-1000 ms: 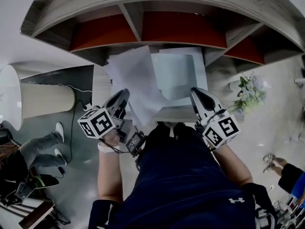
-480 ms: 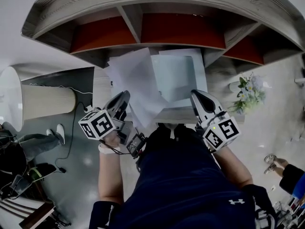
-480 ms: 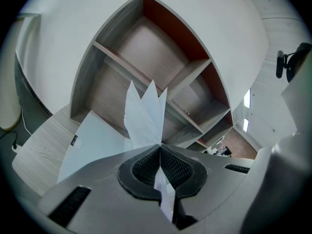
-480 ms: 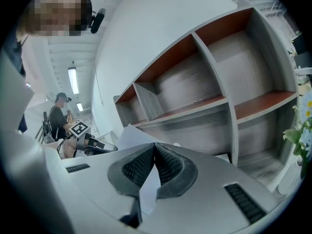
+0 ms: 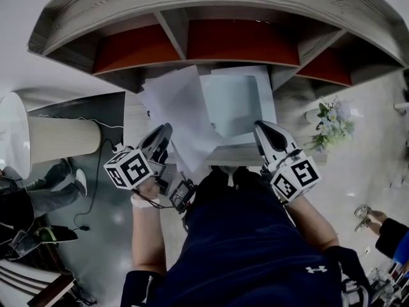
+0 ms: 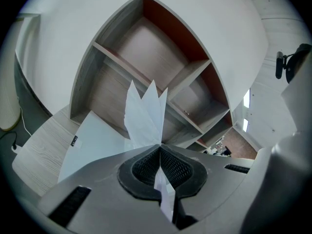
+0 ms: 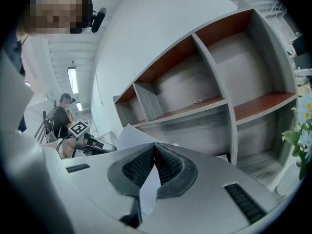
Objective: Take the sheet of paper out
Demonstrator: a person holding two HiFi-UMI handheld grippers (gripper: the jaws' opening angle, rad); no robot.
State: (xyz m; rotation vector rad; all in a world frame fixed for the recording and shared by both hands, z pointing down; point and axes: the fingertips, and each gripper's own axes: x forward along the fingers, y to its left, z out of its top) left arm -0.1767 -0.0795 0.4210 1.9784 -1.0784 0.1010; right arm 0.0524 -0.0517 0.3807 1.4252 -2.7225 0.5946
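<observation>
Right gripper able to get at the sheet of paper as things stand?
Probably not: the right gripper is shut on the folder, so its jaws are taken. The sheet of paper is clamped in the left gripper.

The right gripper (image 7: 155, 144) has its 2 ribbed pads (image 7: 139, 167) pressed together, pinching the thin pale edge of a folder (image 7: 148, 191) between them. Just beyond the tips, a white sheet of paper (image 7: 130, 132) rises to a corner. The left gripper (image 7: 111, 148) reaches toward it from the left. Behind stands a grey wooden shelf (image 7: 195, 89) with reddish boards. Flowers (image 7: 301, 130) show at its right, and 1 person (image 7: 61, 113) sits far off on the left.
</observation>
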